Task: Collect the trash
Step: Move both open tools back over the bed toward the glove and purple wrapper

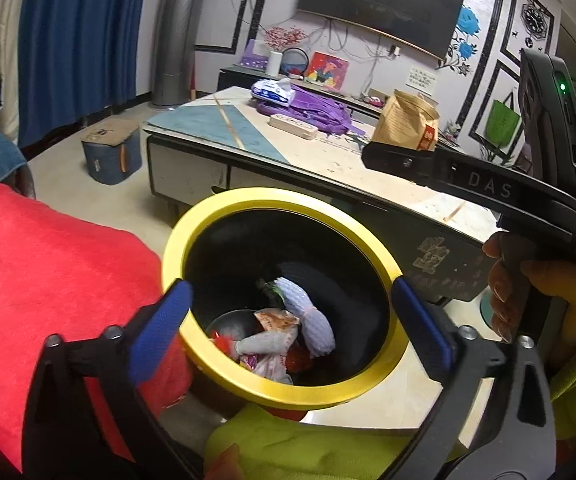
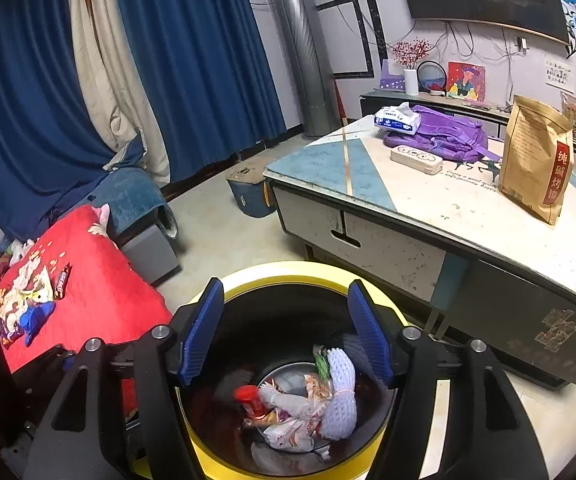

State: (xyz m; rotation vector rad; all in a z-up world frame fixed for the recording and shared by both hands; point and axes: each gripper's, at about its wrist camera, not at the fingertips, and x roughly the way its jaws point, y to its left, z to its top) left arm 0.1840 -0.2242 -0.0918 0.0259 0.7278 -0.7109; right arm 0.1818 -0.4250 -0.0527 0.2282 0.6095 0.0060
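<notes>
Over the floor beside the coffee bench, both claws hang above a black trash bin with a yellow rim [image 1: 224, 376]. Going left to right in the left wrist view, a red blanket [image 1: 48, 280] fills the near left, then comes the left claw [image 1: 288, 332], its blue pads spread wide on either side of the bin's mouth with nothing between them. Down in the bin lie the collected scraps: a white foam fruit net [image 1: 312, 320], crumpled snack wrappers [image 1: 276, 344] and something red, perhaps a bottle cap, too dark to be sure. Further right, a hand [image 1: 528, 292] in a lime-green sleeve holds the other tool. From the right wrist view, more wrappers [image 2: 28, 300] lie on the red blanket at far left, well apart from the bin. The right claw [image 2: 286, 332] sits partly open over the bin's mouth, empty. On the bench [image 2: 468, 208] at right stand a tissue pack [image 2: 398, 120], a purple backpack [image 2: 444, 132] and a brown paper bag [image 2: 536, 160].
</notes>
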